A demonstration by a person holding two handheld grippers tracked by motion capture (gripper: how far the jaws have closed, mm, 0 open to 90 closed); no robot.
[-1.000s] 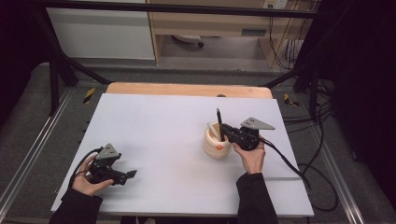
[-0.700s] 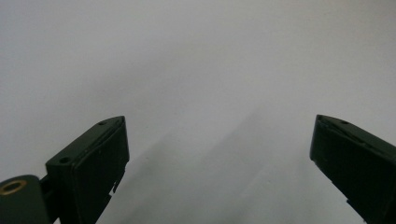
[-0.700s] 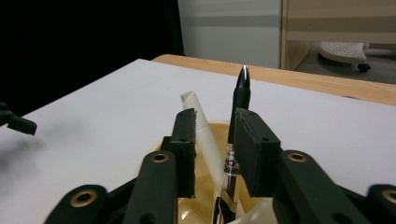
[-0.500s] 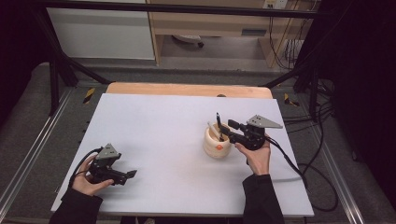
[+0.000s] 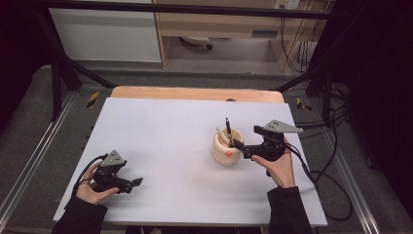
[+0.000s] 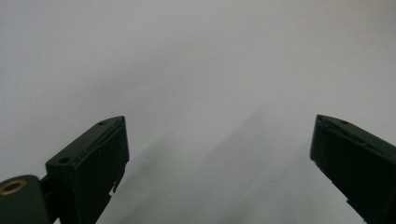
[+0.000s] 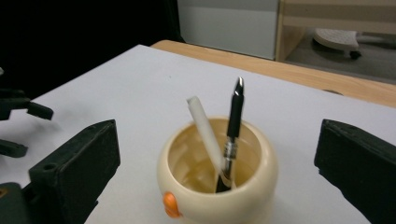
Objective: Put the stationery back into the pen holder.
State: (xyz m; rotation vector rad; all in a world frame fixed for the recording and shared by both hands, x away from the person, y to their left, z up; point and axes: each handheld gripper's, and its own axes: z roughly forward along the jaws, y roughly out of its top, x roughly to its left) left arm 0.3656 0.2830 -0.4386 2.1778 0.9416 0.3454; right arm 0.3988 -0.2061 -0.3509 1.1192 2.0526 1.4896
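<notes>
White table sheet (image 5: 165,141) over a wooden top, dim lab behind. Cream pot (image 5: 227,147) stands right of centre, black pen (image 5: 228,130) and white pen (image 7: 205,133) leaning inside. Right gripper (image 5: 239,144) is just beside the pot, its jaws just opened wide, nothing held. A straight, slow retreat is advised so the pot is not tipped. Left gripper (image 5: 136,182) rests wide, empty.

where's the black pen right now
The black pen stands upright in the cream cup, right of centre on the white table in the high view, beside a white stick, just ahead of the open right tongs.
</notes>
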